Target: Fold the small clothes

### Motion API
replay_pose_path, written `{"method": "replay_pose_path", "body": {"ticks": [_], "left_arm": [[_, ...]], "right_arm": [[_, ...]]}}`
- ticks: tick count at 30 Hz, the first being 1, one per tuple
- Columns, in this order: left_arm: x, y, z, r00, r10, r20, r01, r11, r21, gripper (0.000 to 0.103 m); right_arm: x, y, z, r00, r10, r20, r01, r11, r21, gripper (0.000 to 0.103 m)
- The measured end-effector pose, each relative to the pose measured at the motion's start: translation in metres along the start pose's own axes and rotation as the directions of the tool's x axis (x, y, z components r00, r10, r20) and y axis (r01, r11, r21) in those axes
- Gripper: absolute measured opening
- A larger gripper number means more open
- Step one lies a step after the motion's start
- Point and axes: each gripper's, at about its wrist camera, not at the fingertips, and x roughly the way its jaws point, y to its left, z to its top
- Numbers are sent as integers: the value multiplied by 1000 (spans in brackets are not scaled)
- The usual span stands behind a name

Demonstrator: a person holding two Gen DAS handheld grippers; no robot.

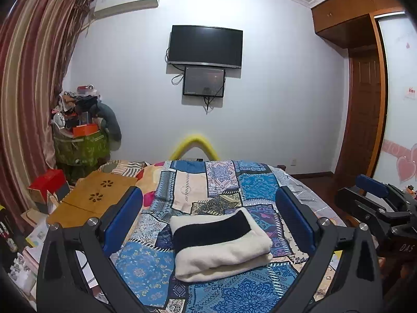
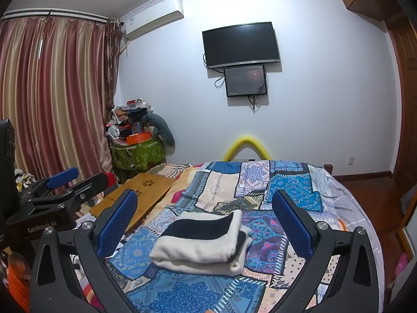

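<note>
A cream and black garment (image 1: 220, 245) lies folded in a thick bundle on the patchwork bedspread (image 1: 198, 182). It also shows in the right wrist view (image 2: 200, 244). My left gripper (image 1: 208, 210) is open and empty, held above and behind the bundle, with blue pads (image 1: 122, 219) wide apart. My right gripper (image 2: 204, 208) is open and empty too, raised over the bundle. The right gripper shows at the right edge of the left wrist view (image 1: 378, 198). The left gripper shows at the left edge of the right wrist view (image 2: 60, 190).
A wooden lap desk (image 1: 93, 198) lies on the bed's left side. A red box (image 1: 48, 184) and a cluttered green-covered stand (image 1: 80, 140) are by the curtains (image 2: 52, 99). A TV (image 1: 206, 45) hangs on the far wall. A wooden wardrobe (image 1: 365, 109) stands right.
</note>
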Motion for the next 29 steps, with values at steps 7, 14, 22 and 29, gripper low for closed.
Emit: {"method": "replay_pose_path", "body": {"ticks": [7, 14, 22, 29], "left_arm": [[1, -1, 1, 1000, -7, -2, 7, 1000, 1, 102], [0, -8, 2, 1000, -14, -3, 14, 1000, 23, 102], [-1, -13, 2, 1000, -20, -5, 20, 999, 38, 102], [1, -14, 3, 1000, -26, -11, 26, 999, 39, 102]], "right_arm": [[0, 0, 0, 1000, 0, 0, 0, 1000, 0, 102], [-1, -1, 0, 1000, -1, 0, 1, 1000, 6, 102], [-2, -3, -2, 1000, -3, -1, 3, 1000, 11, 102], [-1, -5, -1, 1000, -6, -6, 6, 1000, 18, 102]]}}
